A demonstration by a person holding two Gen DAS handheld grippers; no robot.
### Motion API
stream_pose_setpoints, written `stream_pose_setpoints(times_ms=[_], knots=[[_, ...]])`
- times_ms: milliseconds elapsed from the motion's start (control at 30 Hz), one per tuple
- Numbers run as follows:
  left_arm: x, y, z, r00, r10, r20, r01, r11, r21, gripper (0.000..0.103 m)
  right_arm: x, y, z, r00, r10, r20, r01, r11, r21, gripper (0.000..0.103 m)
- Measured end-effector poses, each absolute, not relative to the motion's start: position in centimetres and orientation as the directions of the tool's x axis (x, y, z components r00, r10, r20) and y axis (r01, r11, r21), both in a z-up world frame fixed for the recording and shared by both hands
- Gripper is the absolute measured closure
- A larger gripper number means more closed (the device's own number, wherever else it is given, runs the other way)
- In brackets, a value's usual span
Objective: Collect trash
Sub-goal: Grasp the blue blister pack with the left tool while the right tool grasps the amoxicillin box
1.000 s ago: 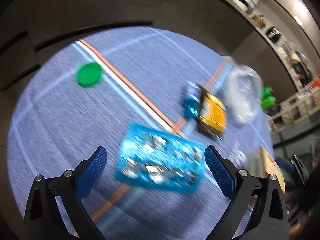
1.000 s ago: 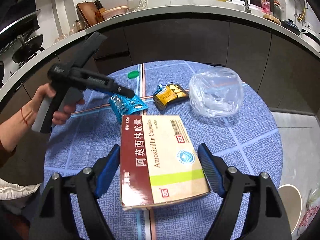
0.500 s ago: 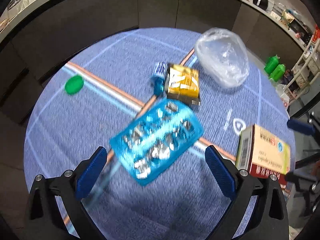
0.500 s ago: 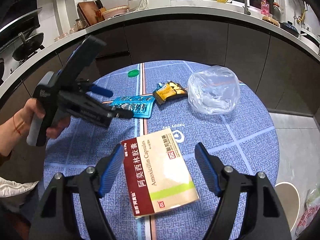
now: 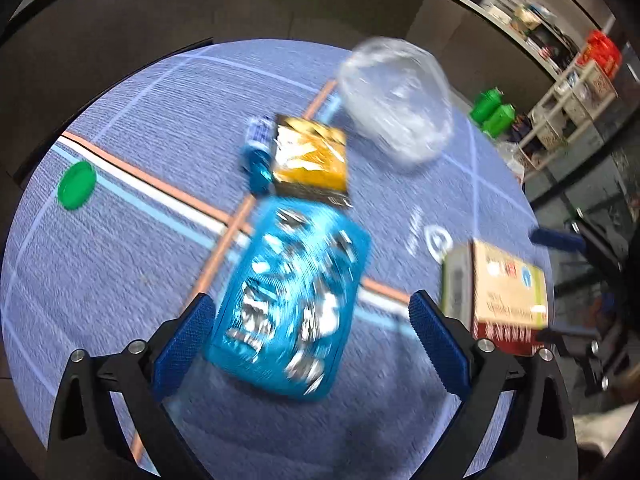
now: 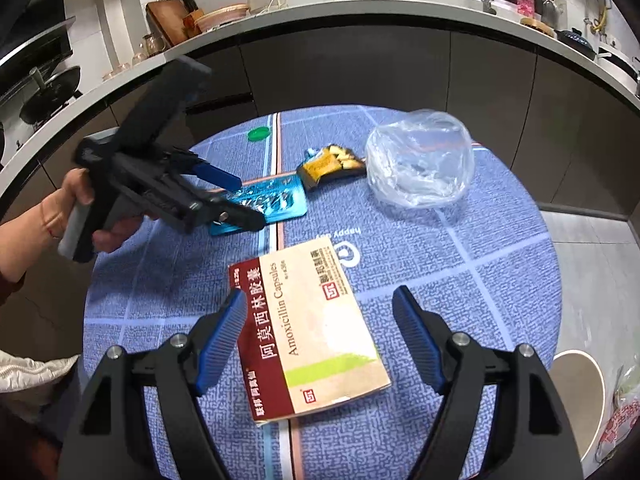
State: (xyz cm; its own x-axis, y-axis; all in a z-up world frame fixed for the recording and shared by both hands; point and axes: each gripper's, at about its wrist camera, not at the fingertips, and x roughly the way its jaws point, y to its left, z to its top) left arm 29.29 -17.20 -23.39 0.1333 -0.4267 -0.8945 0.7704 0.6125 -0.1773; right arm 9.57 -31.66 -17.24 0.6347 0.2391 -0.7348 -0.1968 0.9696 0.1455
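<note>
- My right gripper hangs over the round blue woven-pattern table; its jaws are opening, spread wide, and the flat cardboard medicine box with the dark red stripe lies between the blue pads without either pad pressing on it
- That box rests flat on the table, its far end reaching out past my right fingertips
- My left gripper is tilted steeply down, jaws spread, with the bright blue foil blister pack lying on the table between them; the picture is blurred, and I cannot tell if a pad touches the pack
- From the right wrist view, a person's hand grips the left gripper's handle, and its fingertips sit over the near end of the blister pack
- Just beyond the blister pack, ahead of the left gripper, lies a crumpled yellow and black wrapper, with a small blue packet touching its left side
- Further ahead and to the right sits a clear, puffed-up plastic bag
- A small round green plastic cap lies well off to the left of the left gripper, near the table's edge
</note>
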Motion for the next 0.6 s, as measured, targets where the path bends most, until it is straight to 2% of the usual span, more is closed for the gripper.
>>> stream_pose_setpoints(times_ms=[167,267,300,333,400,500,600], knots=[[28.5,-18.1,-23.9,0.225,-0.346,-0.911,0.772,0.634,-0.050,0.014,10.5,-30.3,-18.3,0.604,0.232,-0.763,-0.252,0.963,0.094,0.016],[27.9,-20.0,-23.9,0.278,-0.300,-0.913,0.767,0.641,0.023,0.026,10.9,-29.8,-18.8,0.589,0.232,-0.774,-0.271,0.959,0.081,0.013],[27.9,-20.4,-23.7,0.284,-0.303,-0.910,0.766,0.643,0.025,0.035,11.1,-29.6,-18.9,0.585,0.233,-0.776,-0.275,0.958,0.080,0.013],[28.3,-19.6,-23.4,0.287,-0.303,-0.909,0.764,0.645,0.026,0.039,11.1,-29.4,-19.1,0.583,0.231,-0.779,-0.278,0.957,0.076,0.013],[28.5,-19.1,-23.3,0.291,-0.297,-0.909,0.762,0.646,0.033,0.039,11.2,-29.1,-19.5,0.577,0.222,-0.786,-0.277,0.958,0.066,0.013],[27.8,-18.4,-23.6,0.296,-0.309,-0.904,0.755,0.656,0.023,0.039,11.5,-28.9,-19.8,0.569,0.227,-0.790,-0.267,0.960,0.083,0.023],[27.0,-17.6,-23.6,0.305,-0.318,-0.898,0.739,0.673,0.013,0.040,11.2,-28.6,-19.7,0.579,0.214,-0.787,-0.261,0.963,0.071,0.024]])
